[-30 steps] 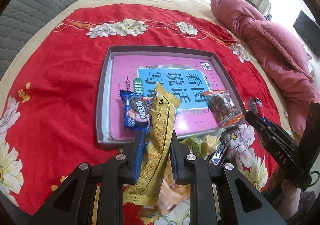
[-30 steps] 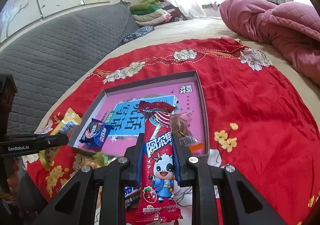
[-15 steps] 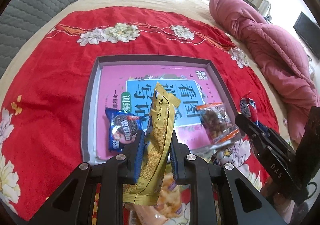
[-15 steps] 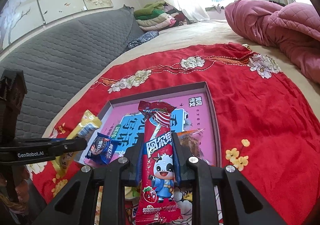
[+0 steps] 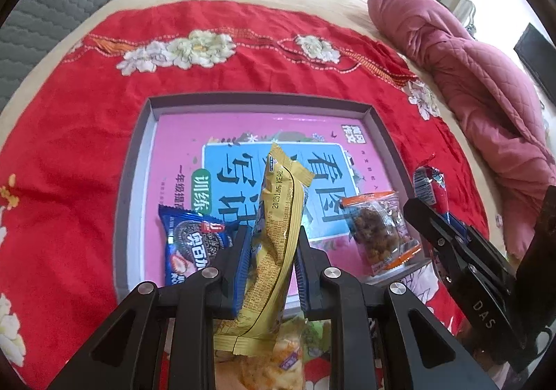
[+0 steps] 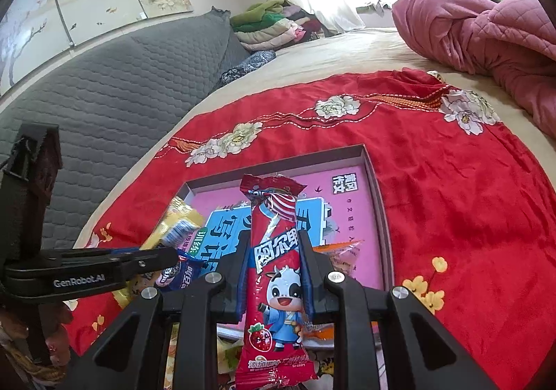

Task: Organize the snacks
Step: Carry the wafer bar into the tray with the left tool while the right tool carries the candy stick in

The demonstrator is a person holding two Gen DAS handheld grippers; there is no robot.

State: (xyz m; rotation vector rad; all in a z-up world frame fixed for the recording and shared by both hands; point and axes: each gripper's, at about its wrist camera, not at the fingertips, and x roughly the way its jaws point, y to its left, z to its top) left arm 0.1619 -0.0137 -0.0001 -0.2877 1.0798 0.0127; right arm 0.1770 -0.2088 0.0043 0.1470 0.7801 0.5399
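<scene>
The left gripper (image 5: 272, 252) points steeply down, jaws clamped on something. The right gripper (image 6: 274, 272), at its 3 o'clock, slants down more gently, jaws likewise clamped on something.

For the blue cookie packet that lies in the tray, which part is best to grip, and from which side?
Grip the blue cookie packet across its middle, coming from above. It lies flat on the tray floor, so no edge is lifted; its two long sides look free, and the crimped ends would probably slip.
</scene>
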